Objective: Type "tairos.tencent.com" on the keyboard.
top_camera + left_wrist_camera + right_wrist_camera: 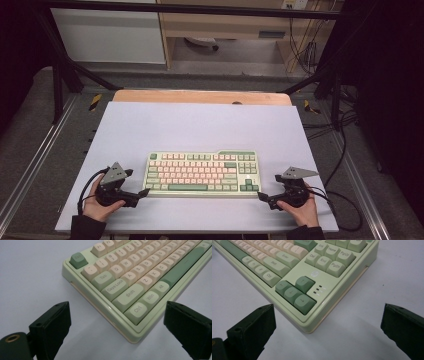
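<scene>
White sheeting covers a wooden table [200,96], with grey floor, black frame bars and loose cables around it, seen from above.

Left gripper [141,194]: its two black jaws stand wide apart with nothing between the pads. In the left gripper view the keyboard's [140,285] near left corner, by the Ctrl key [137,309], lies just ahead of the gap between the jaws and a little toward the far jaw, not touching either. The Esc key [78,260] sits at the far corner of that same short edge.

Right gripper [262,197]: its two jaws also stand wide apart and hold nothing. In the right gripper view the keyboard's near right corner, beside the four dark green arrow keys [295,291], lies just ahead of the gap, closer to the left-hand jaw in that view, with bare white surface under the other jaw.

Moving outward in the high view, one pale green keyboard with cream and green keys lies flat near the front middle of the white surface [200,130], long side facing the person. The two grippers flank it, one at each front corner, tips pointing inward at it. One hand holds each gripper: the left hand [100,205] and the right hand [302,209], both coming in from the bottom edge in dark sleeves. A grey three-cornered plate tops each gripper, and a black cable loops away from each.
</scene>
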{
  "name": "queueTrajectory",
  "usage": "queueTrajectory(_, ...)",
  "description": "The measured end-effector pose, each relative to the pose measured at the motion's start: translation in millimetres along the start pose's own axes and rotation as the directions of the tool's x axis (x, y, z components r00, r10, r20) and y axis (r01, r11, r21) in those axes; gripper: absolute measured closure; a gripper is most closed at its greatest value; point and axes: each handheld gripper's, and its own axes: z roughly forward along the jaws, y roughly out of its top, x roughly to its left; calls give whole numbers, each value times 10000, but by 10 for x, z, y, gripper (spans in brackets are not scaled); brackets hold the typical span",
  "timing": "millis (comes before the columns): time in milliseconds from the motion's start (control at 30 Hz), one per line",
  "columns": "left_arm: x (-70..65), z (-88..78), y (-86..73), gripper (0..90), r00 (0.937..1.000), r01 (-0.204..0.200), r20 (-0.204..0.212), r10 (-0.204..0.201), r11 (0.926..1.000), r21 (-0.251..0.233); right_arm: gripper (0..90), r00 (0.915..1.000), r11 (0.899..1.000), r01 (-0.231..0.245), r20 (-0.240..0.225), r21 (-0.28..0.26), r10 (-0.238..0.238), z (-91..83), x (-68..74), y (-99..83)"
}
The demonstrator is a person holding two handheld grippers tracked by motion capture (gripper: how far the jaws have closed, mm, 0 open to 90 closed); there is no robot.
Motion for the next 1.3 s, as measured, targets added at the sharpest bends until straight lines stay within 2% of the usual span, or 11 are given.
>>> queueTrajectory(500,-18,-32,39,83,9999,117,-59,-118,9999,-84,4,10000,10000,-7,33,-20,7,-3,5,-1)
queueTrajectory(700,-43,-24,73,120,9998,191,25,-191,9998,-22,4,10000,10000,-7,55,-77,7,-5,1,0)
queueTrajectory(900,-66,-19,125,223,9998,198,-1,-198,9998,-21,4,10000,10000,-36,31,-17,36,-3,4,2)
queueTrajectory(1000,-73,-35,174,292,9994,333,54,-332,9994,-117,4,10000,10000,-42,51,-88,42,-7,2,3)
queueTrajectory(1233,-96,-62,283,446,9993,370,-75,-373,9989,-300,5,10000,10000,-39,59,-87,39,-11,2,3)
queueTrajectory(1267,-101,-64,301,446,9992,383,-59,-385,9987,-325,5,10000,10000,-39,59,-87,39,-11,2,3)
queueTrajectory(1300,-111,-65,322,500,9993,374,-76,-377,9988,-331,4,10000,10000,-31,67,-75,32,-10,2,3)
